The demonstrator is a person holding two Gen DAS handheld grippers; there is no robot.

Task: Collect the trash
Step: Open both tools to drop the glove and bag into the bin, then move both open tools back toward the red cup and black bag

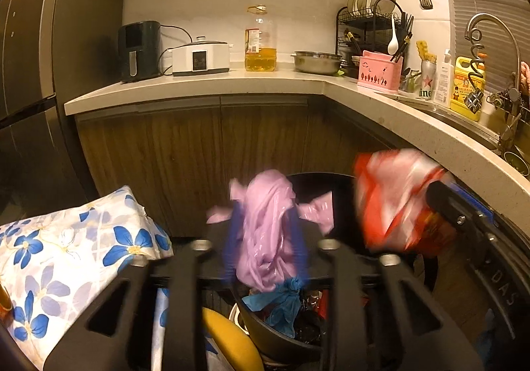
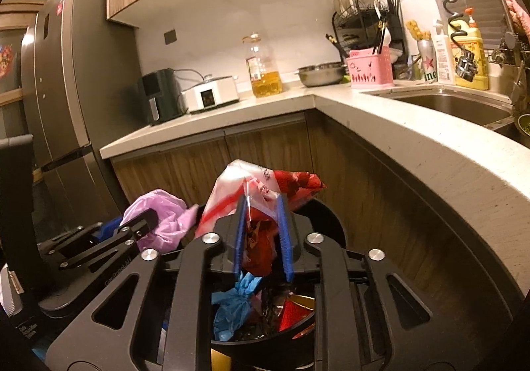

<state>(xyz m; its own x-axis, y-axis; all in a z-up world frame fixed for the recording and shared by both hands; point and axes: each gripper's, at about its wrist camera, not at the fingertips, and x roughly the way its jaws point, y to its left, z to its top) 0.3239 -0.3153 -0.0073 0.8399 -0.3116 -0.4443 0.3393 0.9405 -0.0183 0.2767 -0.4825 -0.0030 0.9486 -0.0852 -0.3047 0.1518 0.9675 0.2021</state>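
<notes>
Left hand-held gripper [image 1: 265, 238] spread around pink bag [image 1: 265, 225]; right hand-held gripper [image 2: 263, 235] loosened around red-white bag [image 2: 232, 198]. Both hung lengthwise directly above black bin [image 2: 328, 221], below fingertips.

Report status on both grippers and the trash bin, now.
Left gripper around pink bag, right gripper around red-and-white bag; both jaws parted, grip unclear. Both over black bin, already stuffed. Nothing blocking.
</notes>
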